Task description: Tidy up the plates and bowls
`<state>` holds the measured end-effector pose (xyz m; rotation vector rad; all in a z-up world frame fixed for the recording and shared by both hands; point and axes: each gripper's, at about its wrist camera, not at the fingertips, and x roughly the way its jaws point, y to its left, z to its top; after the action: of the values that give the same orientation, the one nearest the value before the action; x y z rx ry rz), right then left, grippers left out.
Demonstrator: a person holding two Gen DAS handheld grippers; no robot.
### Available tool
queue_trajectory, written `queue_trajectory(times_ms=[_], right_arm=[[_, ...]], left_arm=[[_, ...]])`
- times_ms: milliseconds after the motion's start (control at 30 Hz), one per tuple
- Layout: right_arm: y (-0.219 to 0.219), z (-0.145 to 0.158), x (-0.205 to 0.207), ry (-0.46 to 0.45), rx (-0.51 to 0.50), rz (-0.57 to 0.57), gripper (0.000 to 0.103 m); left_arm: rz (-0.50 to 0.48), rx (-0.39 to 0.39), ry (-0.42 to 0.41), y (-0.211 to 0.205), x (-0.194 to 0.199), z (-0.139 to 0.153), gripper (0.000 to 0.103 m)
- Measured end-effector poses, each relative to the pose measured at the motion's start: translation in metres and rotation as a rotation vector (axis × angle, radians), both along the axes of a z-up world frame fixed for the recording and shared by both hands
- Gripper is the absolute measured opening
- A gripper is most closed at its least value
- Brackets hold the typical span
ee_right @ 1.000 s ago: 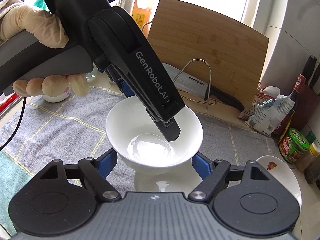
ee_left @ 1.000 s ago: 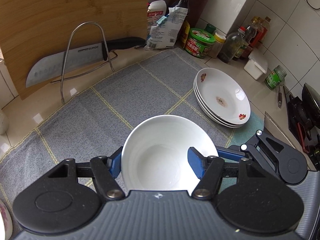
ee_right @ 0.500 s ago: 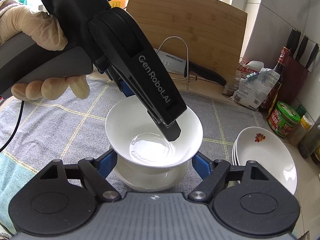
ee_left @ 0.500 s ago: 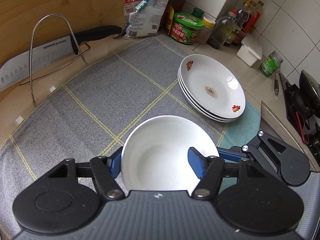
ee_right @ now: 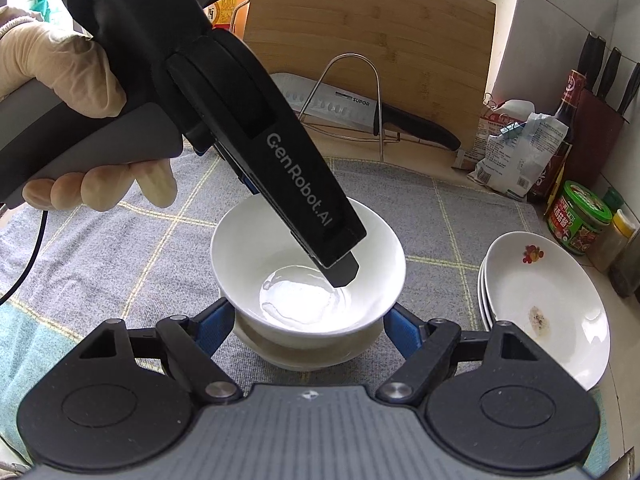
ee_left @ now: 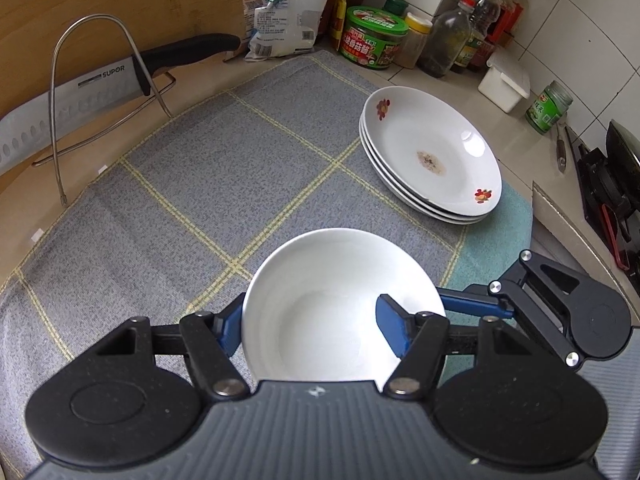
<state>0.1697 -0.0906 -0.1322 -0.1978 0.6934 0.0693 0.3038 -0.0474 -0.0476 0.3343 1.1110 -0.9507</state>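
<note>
The left tool point(ee_right: 340, 270) is clamped on the round white ceramic bowl's point(ee_right: 308, 264) rim; the right tool point(ee_right: 308, 328) is held open. Released off-centre over the lower white bowl point(ee_right: 304, 350), it could be tipped.

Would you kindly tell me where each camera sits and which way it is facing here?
Left wrist: on the left tongs, looking steeply down into the white ceramic bowl whose rim they pinch.
Right wrist: on the right tongs, facing across that bowl towards the upright bamboo cutting board; a gloved hand holding the left tongs shows.
Shared: the bowl, the stacked flowered white plates, the steel knife.
</note>
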Motion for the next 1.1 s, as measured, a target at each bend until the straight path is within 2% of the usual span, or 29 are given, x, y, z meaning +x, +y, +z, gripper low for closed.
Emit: queue_trajectory(times_ms=[767,833,900,1100], right_arm=[[-0.002,-0.003,0.003,0.014,0.025,-0.015,0.086],[-0.003,-0.004,0.003,0.01,0.027,-0.015,0.09],[0.0,-0.001,-0.002,-0.032,0.007,-0.013,0.103],[0.003,0.004,-0.005,-0.051,-0.007,-0.001,0.103]], left_arm=[[-0.068,0.027,-0.047,-0.008,-0.009,-0.007,0.078],[-0.068,0.027,-0.038,-0.008,-0.008,-0.009,0.078],[-0.071,0.024,-0.049,-0.008,-0.009,-0.01,0.078],[-0.04,-0.006,-0.079,0.0,-0.01,-0.006,0.081]])
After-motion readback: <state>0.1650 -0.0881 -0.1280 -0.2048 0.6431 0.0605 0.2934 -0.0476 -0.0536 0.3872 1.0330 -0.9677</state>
